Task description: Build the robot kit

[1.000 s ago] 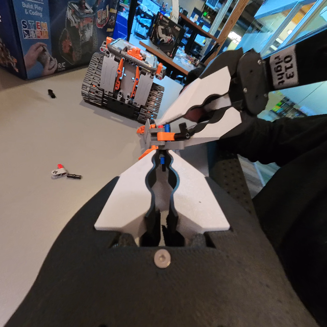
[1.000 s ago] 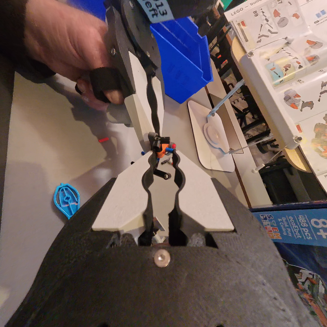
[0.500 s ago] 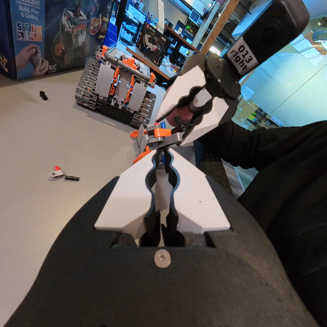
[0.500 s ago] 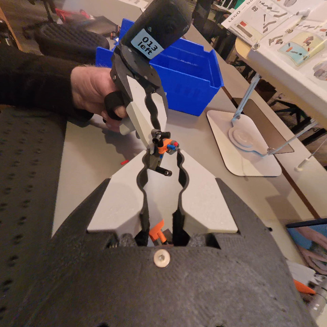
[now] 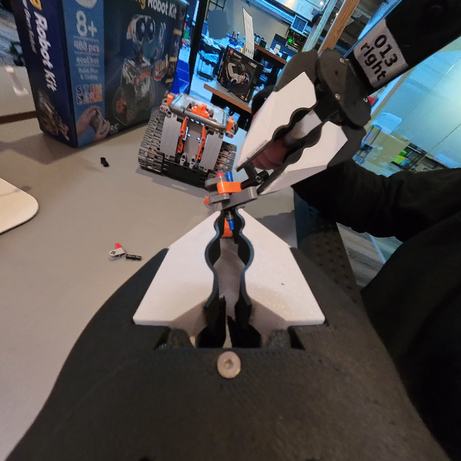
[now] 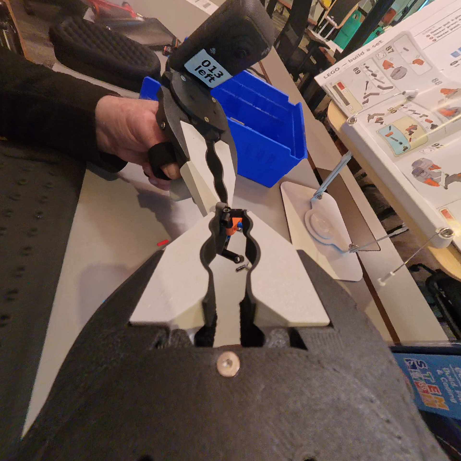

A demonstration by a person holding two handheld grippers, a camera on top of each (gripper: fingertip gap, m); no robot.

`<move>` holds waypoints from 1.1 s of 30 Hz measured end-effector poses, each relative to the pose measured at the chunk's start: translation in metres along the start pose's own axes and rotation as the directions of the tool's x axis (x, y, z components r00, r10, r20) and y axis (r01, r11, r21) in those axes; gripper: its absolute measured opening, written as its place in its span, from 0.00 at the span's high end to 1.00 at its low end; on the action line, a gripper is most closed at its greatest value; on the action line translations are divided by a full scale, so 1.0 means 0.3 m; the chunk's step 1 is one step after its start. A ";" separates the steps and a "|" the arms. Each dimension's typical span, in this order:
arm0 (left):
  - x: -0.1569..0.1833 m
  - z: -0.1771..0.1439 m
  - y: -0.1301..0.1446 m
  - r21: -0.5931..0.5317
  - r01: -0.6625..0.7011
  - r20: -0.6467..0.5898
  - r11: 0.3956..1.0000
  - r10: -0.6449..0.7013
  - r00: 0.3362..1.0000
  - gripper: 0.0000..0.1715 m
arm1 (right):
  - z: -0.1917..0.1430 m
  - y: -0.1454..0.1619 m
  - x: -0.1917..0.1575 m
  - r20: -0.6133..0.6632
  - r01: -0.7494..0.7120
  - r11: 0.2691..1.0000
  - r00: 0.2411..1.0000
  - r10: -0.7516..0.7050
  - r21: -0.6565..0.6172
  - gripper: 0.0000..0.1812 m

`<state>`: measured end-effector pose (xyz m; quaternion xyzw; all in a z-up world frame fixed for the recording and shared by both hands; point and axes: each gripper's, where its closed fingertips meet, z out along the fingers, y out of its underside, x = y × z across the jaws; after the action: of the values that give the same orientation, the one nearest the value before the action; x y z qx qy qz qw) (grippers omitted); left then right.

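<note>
Assembly: a small grey, orange and black brick sub-assembly (image 5: 230, 193) was held in the air over the grey table (image 5: 62, 224), apparently so both tools could work on it.
Left gripper (image 5: 228, 214): nearly closed, its tips pinching the piece from below.
Right gripper (image 6: 230, 217): part-open, tips flanking the black end; whether it pinched could not be told.
Nearby: a tracked brick robot (image 5: 189, 139) and loose pins (image 5: 124, 254) lay beyond.

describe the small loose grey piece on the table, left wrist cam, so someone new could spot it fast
In the left wrist view, start at the tracked grey-and-orange robot model standing on the grey table. Come toward the camera and left, to the bare patch just ahead of the left tool. The small grey connector lies there flat and alone, red stub on one end, black pin on the other, unlike the all-black pin farther back.
</note>
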<state>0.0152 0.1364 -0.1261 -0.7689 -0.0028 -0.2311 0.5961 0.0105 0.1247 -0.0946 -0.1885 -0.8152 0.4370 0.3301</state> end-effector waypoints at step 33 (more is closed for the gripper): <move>-0.070 -0.132 -0.146 0.244 -0.159 0.240 0.957 0.100 0.966 0.93 | 0.097 -0.180 0.157 0.132 -0.306 0.910 0.951 0.280 0.281 0.92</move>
<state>-0.0297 0.1184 -0.0862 -0.7033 -0.0501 -0.1004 0.7020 -0.0444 0.1060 -0.0434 -0.2373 -0.7163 0.6072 0.2488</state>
